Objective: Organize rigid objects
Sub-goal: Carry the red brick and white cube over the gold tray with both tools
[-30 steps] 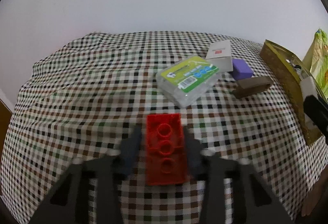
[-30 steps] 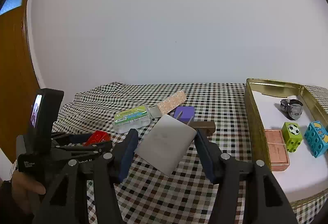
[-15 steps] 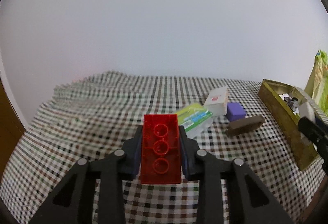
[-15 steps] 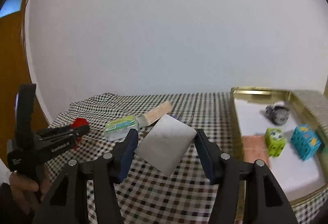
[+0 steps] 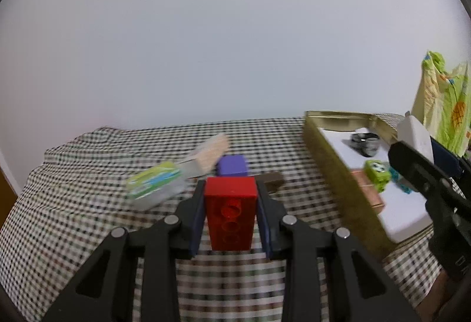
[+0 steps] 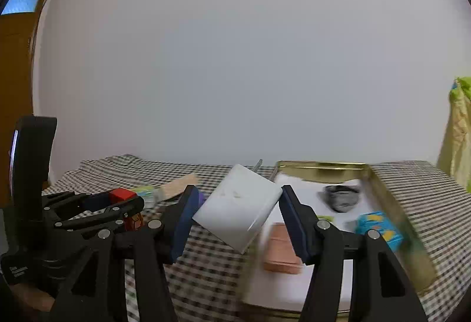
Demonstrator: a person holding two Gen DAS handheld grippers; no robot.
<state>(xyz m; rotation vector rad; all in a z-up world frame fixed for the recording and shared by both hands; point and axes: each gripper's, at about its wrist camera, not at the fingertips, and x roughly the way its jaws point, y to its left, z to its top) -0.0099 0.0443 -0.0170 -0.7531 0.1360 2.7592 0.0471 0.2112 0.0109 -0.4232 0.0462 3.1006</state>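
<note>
Both grippers carrying loads toward the tin.
Left gripper (image 5: 232, 213), jaws clamped on the red brick (image 5: 230, 211), has lifted it off the table; right gripper (image 6: 237, 214), clamped on the white block (image 6: 238, 211), now hangs at the tin (image 6: 321, 166), nearing deposit.

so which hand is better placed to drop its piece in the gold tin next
Right: its tool holds the white block at the gold tin rim, while the left tool with the red brick is over the cloth.
</note>
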